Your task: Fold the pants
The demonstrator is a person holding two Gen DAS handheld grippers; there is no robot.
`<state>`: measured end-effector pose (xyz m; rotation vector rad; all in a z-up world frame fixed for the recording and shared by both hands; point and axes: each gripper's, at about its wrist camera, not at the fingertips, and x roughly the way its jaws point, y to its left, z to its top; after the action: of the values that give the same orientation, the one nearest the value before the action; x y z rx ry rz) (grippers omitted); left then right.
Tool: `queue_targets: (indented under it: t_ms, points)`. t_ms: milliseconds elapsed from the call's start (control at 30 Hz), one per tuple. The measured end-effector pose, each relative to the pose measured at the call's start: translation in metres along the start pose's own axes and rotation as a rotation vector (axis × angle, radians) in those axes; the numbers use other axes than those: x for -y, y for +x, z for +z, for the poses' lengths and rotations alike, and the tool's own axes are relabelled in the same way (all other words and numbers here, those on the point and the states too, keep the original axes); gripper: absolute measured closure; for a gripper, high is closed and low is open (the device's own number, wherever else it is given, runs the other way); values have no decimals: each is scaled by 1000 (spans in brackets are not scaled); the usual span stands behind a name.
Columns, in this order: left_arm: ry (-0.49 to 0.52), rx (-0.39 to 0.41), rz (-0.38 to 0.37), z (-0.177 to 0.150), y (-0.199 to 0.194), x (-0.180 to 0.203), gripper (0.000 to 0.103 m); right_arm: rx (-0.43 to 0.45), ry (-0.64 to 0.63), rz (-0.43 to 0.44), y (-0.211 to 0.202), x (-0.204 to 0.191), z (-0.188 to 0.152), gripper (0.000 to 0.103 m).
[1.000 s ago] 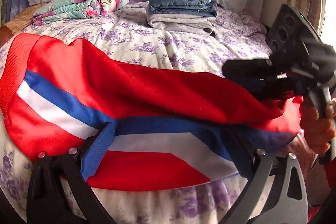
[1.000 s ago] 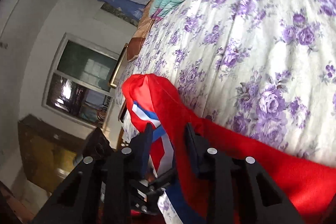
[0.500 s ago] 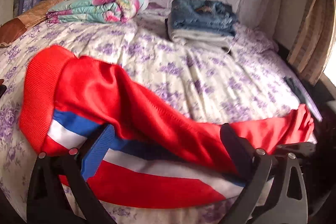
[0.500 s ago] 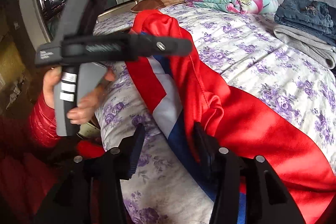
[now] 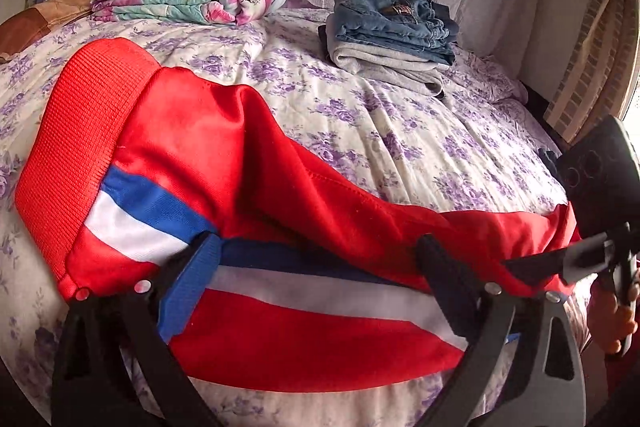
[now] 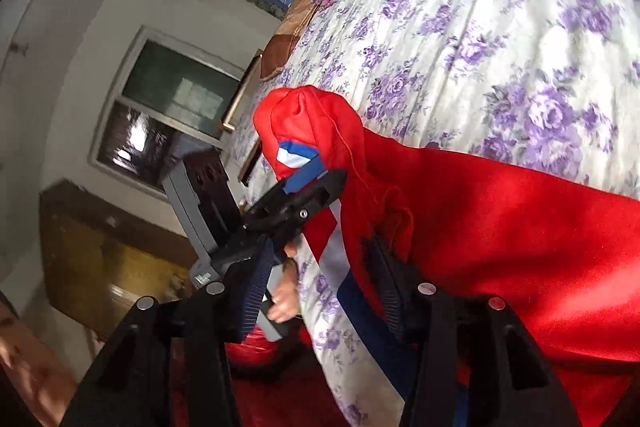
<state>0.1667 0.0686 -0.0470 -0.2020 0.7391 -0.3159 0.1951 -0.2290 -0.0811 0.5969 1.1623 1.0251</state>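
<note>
A bed (image 5: 400, 131) with a white sheet printed in purple flowers fills most of the left wrist view, and the red pants (image 5: 248, 163) with blue and white side stripes lie across its lower half, running from the ribbed waistband at middle left to the far end at the right edge. In the right wrist view the same pants (image 6: 500, 227) cover the lower right of the frame. A rolled floral quilt (image 5: 192, 1) sits at upper left, and a stack of folded jeans (image 5: 394, 27) over grey cloth at upper centre. The left gripper (image 5: 320, 263) at bottom centre has its fingers spread wide over the striped fabric, clamping nothing. The right gripper (image 6: 316, 275) also stands apart, a red fold between its fingers.
</note>
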Motion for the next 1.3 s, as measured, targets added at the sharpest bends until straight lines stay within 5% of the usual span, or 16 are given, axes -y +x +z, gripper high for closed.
queue_targets:
  t_ms: [167, 367, 633, 833, 867, 900, 1133, 1233, 1300]
  points:
    - [6, 2, -2, 0, 0, 1, 7, -12, 56, -66, 17, 2, 14, 67]
    - [12, 17, -14, -2, -2, 0, 7, 15, 174, -45, 19, 12, 25, 68]
    - [21, 26, -19, -5, -3, 0, 7, -45, 149, -129, 21, 10, 16, 70]
    - [25, 28, -17, -6, -3, 1, 7, 30, 180, -49, 26, 15, 31, 69]
    - [32, 26, -13, -6, -3, 1, 7, 67, 136, -62, 23, 10, 32, 81]
    - [40, 26, -13, -7, -3, 2, 7, 105, 81, -98, 19, 5, 34, 90]
    - [35, 6, -3, -2, 0, 3, 6, 246, -403, -502, 23, -46, 80, 91]
    - [5, -16, -12, 5, 0, -1, 6, 155, -426, -665, 50, -19, 106, 91]
    - [-29, -34, -35, 9, -4, -6, 7, 116, -344, -636, 56, 8, 114, 92]
